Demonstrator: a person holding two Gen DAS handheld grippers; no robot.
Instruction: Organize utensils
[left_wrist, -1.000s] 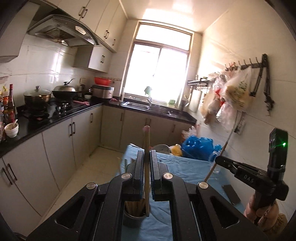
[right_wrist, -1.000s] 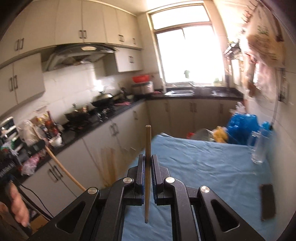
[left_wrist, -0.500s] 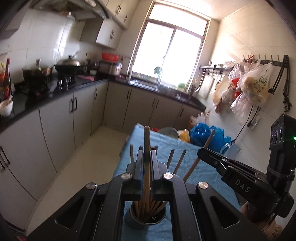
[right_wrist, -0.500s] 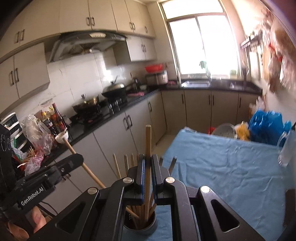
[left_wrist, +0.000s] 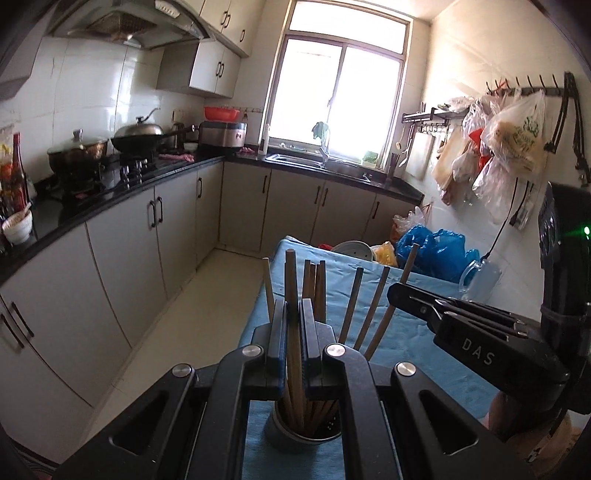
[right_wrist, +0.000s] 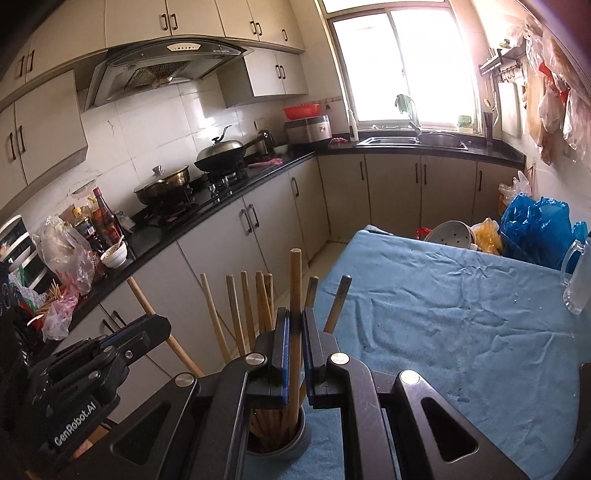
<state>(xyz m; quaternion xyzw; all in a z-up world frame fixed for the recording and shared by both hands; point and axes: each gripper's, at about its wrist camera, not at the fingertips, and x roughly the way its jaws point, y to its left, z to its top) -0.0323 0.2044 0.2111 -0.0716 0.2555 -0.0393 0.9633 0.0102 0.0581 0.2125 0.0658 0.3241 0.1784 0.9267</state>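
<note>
A grey metal holder (left_wrist: 301, 435) stands on the blue cloth, with several wooden chopsticks (left_wrist: 354, 306) upright in it. My left gripper (left_wrist: 293, 314) is shut on one wooden chopstick (left_wrist: 291, 280) whose lower end is inside the holder. My right gripper (right_wrist: 293, 325) is shut on another wooden chopstick (right_wrist: 295, 280), its lower end also in the holder (right_wrist: 277, 443). The right gripper shows in the left wrist view (left_wrist: 410, 295). The left gripper shows in the right wrist view (right_wrist: 155, 325).
The blue cloth (right_wrist: 461, 306) covers the table; a clear mug (right_wrist: 578, 280) stands at its right edge. Blue bags (right_wrist: 535, 225) and a white colander (right_wrist: 452, 232) lie beyond the far edge. Kitchen counters with pots (right_wrist: 162, 184) run along the left.
Both grippers have come down over the holder with their chopsticks. The chopstick ends now sit lower inside the holder, among the others.
</note>
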